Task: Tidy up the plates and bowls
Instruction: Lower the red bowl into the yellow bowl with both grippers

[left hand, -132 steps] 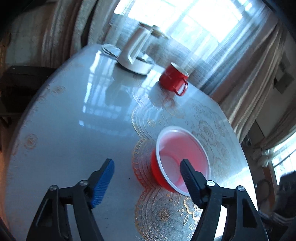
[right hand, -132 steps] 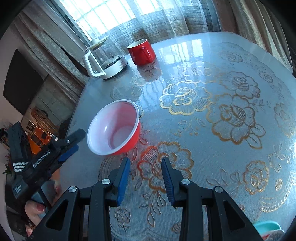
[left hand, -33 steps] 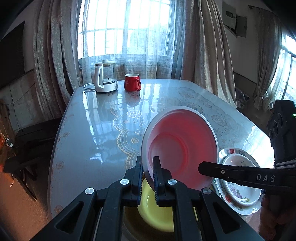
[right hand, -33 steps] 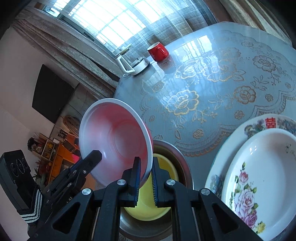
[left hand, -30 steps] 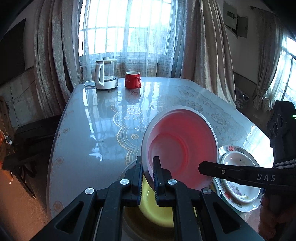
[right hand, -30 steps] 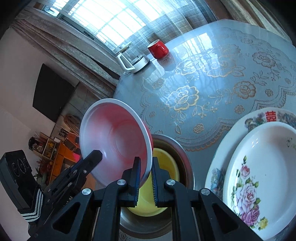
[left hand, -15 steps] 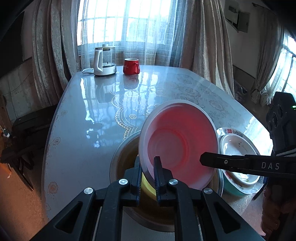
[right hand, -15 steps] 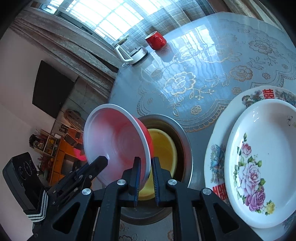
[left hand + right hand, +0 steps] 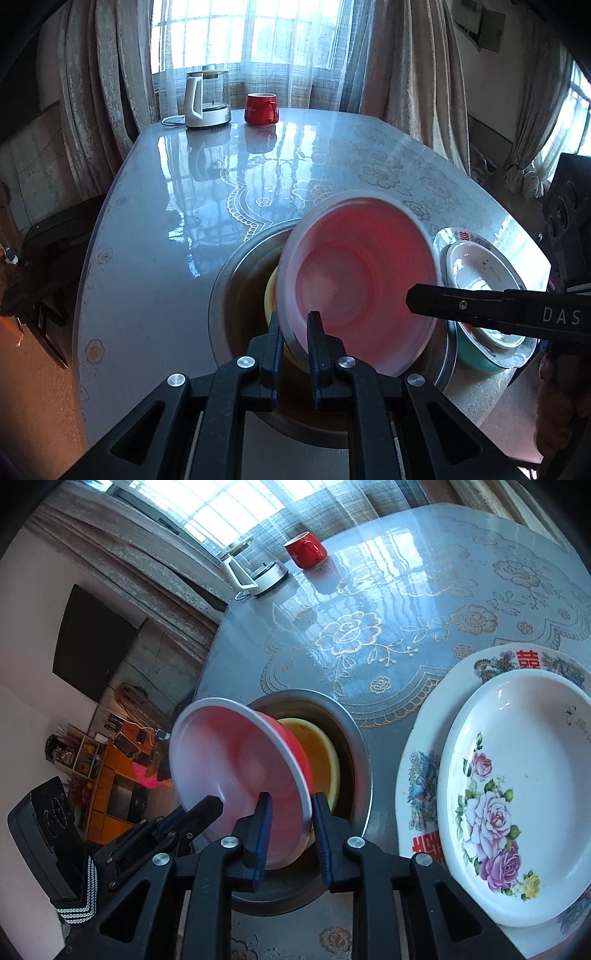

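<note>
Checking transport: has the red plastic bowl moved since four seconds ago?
Yes. The red plastic bowl left the open tabletop near the red mug and now tilts over the steel basin.

Backlit window (image 9: pixel 255 33) glare on table (image 9: pixel 155 221); fisheye-warped edges.

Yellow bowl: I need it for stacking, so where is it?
The yellow bowl sits inside the metal basin at the table's near edge, partly hidden behind the tilted red bowl, left of the flowered plates.

Red bowl (image 9: pixel 360 280), pale inside, tilted on edge over yellow bowl (image 9: pixel 319 755) nested in steel basin (image 9: pixel 360 746). Just beside: floral white plate (image 9: pixel 517 794) stacked on larger plate (image 9: pixel 419 775) (red characters on rim).
</note>
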The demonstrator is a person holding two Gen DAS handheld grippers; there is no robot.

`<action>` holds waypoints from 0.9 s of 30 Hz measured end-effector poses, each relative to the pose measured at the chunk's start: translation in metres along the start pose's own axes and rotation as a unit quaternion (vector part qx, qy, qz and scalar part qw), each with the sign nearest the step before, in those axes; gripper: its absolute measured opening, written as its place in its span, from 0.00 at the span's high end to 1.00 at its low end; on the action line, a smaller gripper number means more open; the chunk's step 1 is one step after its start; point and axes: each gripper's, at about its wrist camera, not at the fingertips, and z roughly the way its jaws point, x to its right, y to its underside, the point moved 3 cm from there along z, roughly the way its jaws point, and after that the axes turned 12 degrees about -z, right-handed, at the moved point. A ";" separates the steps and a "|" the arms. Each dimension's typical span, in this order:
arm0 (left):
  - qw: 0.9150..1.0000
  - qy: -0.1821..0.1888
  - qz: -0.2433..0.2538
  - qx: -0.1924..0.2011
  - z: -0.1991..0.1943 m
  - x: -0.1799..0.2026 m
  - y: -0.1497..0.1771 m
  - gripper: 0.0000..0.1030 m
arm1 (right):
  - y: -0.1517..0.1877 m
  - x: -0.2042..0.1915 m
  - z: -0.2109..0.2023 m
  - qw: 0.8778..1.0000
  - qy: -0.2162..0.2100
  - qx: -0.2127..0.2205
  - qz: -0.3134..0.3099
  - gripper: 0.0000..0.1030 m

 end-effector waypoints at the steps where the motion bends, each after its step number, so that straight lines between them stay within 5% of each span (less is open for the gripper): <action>1: 1.000 0.000 -0.001 -0.001 0.000 -0.001 0.000 0.88 | 0.000 0.000 -0.001 1.000 0.003 0.000 -0.001 0.76; 14: 1.000 -0.019 0.009 -0.002 0.002 -0.003 0.003 0.85 | -0.002 -0.001 0.001 1.000 0.000 -0.002 -0.007 0.72; 19: 1.000 -0.014 -0.002 -0.003 0.001 -0.007 0.001 0.82 | -0.003 -0.002 -0.003 1.000 0.005 0.011 -0.024 0.83; 24: 1.000 -0.010 0.001 0.005 -0.003 -0.006 -0.001 0.58 | -0.001 0.004 -0.004 1.000 -0.004 0.012 -0.010 0.86; 27: 1.000 -0.013 0.008 0.006 -0.001 -0.002 0.001 0.58 | -0.001 0.005 -0.004 1.000 -0.014 0.010 -0.005 0.86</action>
